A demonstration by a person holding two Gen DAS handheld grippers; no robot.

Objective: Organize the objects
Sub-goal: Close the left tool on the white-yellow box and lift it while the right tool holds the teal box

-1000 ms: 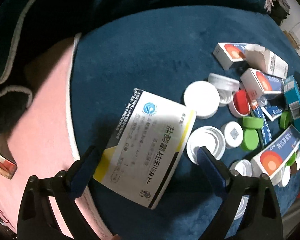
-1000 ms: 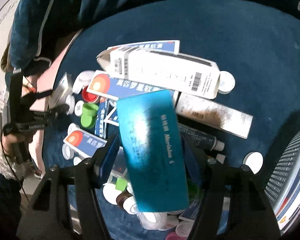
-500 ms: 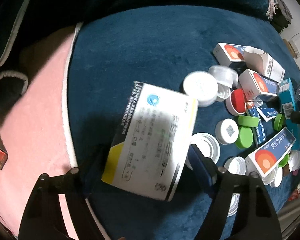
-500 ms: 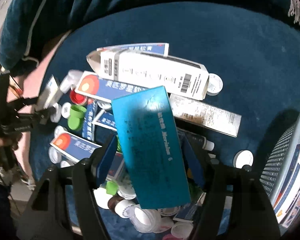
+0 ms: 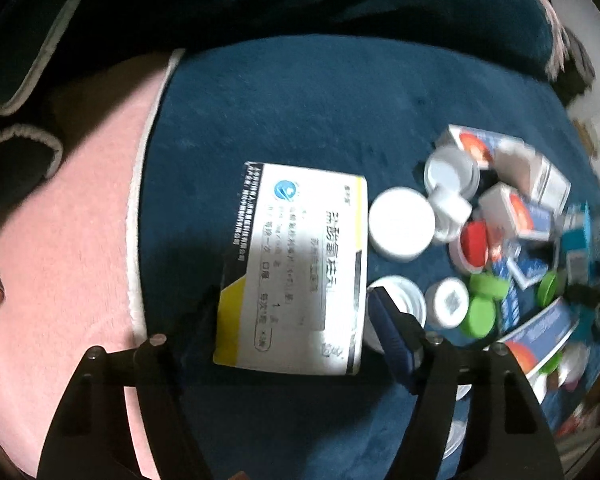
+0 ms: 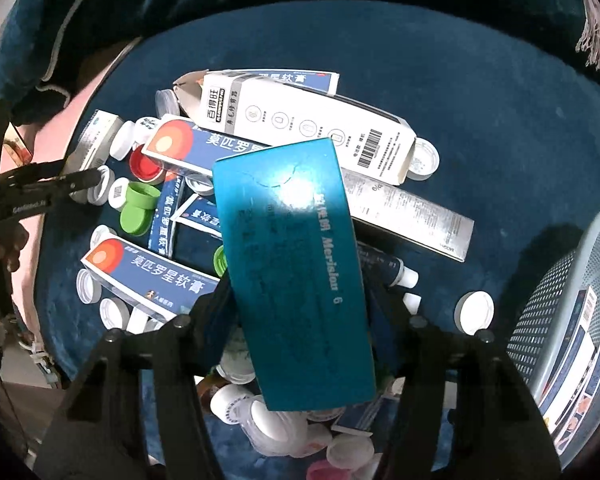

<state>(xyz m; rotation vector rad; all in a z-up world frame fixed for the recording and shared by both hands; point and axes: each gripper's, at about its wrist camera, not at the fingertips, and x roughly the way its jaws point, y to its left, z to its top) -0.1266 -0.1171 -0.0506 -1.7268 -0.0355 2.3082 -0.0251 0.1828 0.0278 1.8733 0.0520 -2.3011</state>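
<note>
A white medicine box (image 5: 300,248) with a yellow corner and black print sits between the fingers of my left gripper (image 5: 292,300), which is shut on its two long sides above the blue cushion (image 5: 300,120). In the right wrist view a teal box (image 6: 292,240) stands lengthwise in my right gripper (image 6: 298,292). Its jaws are closing on the box's sides and hold it over the pile. The left gripper (image 6: 80,180) shows at the left edge of that view.
The pile holds blue-and-orange ointment boxes (image 6: 152,280), a long white box (image 6: 320,128), a silver box (image 6: 408,216), green caps (image 6: 138,200) and white lids (image 5: 402,222). A grey mesh basket (image 6: 560,300) with boxes stands at the right. Pink cloth (image 5: 60,240) borders the cushion on the left.
My left gripper's jaws have come in onto the white box, which now sits square between them instead of lying slanted. The teal box stays in the right gripper.
</note>
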